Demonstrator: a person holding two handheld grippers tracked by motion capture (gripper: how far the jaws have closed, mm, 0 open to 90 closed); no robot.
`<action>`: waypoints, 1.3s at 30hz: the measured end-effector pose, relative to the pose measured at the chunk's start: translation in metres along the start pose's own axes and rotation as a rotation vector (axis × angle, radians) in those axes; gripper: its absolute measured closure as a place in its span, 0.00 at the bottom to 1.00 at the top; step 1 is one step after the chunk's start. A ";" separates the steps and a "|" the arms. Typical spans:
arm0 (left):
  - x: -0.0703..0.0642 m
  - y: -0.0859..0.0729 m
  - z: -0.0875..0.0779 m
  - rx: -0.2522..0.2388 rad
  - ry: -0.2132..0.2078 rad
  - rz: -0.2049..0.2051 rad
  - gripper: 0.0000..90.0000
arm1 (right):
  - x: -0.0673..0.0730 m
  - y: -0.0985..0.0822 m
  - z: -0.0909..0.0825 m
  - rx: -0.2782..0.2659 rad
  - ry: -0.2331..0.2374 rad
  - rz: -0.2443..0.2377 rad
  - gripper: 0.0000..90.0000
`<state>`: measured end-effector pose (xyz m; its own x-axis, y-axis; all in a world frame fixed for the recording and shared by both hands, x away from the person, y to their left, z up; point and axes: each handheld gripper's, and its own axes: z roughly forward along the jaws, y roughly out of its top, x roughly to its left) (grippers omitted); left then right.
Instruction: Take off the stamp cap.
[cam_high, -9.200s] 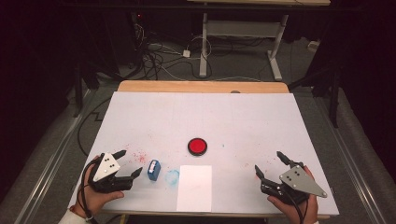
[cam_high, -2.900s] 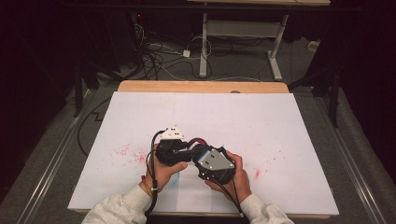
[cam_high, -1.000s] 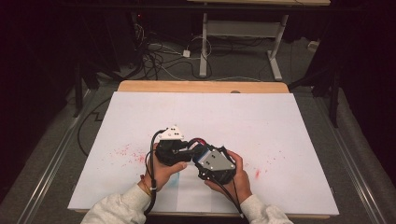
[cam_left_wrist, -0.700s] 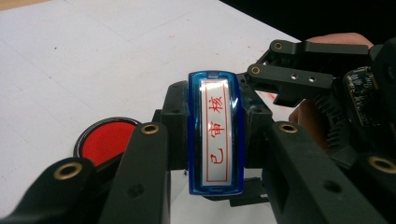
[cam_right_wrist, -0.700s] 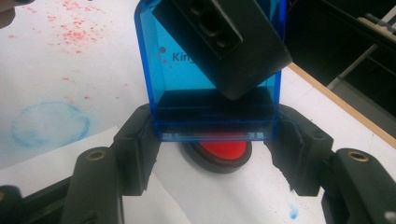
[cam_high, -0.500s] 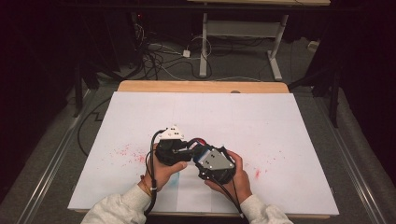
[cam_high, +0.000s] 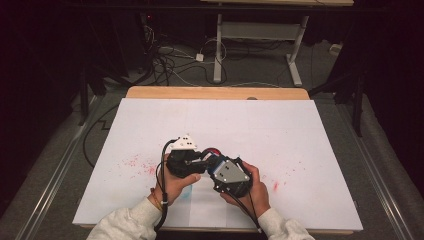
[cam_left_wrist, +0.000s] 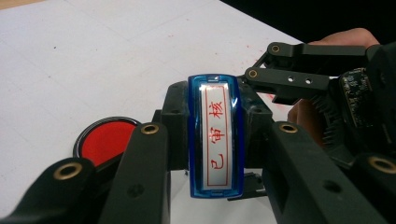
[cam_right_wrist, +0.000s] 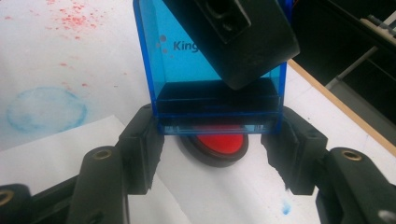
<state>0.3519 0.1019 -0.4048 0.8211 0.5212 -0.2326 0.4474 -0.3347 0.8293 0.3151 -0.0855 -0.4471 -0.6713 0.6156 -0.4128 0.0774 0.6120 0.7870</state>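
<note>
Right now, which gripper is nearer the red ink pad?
Right, by a little. The right gripper straddles the base of the blue stamp, directly over the red ink pad. The left gripper clamps the stamp higher up, with the pad beside and below it.

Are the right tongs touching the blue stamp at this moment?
Touching. In the right gripper view, the right tongs have just been closing, and both black pads sit flush against the lower end of the blue stamp, above the red ink pad.
</note>
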 end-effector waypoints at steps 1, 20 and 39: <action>0.001 0.000 -0.001 0.002 -0.006 -0.006 0.76 | 0.000 0.000 0.000 0.002 -0.003 -0.008 0.45; 0.009 0.003 -0.022 -0.052 0.020 0.017 0.76 | -0.014 -0.007 -0.008 0.007 -0.018 0.023 0.45; 0.025 0.001 -0.039 -0.044 0.100 0.041 0.76 | -0.054 -0.034 -0.061 0.011 -0.066 0.130 0.45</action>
<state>0.3585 0.1453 -0.3901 0.7980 0.5843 -0.1478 0.3963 -0.3240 0.8591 0.3042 -0.1698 -0.4236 -0.6051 0.7211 -0.3374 0.1685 0.5302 0.8310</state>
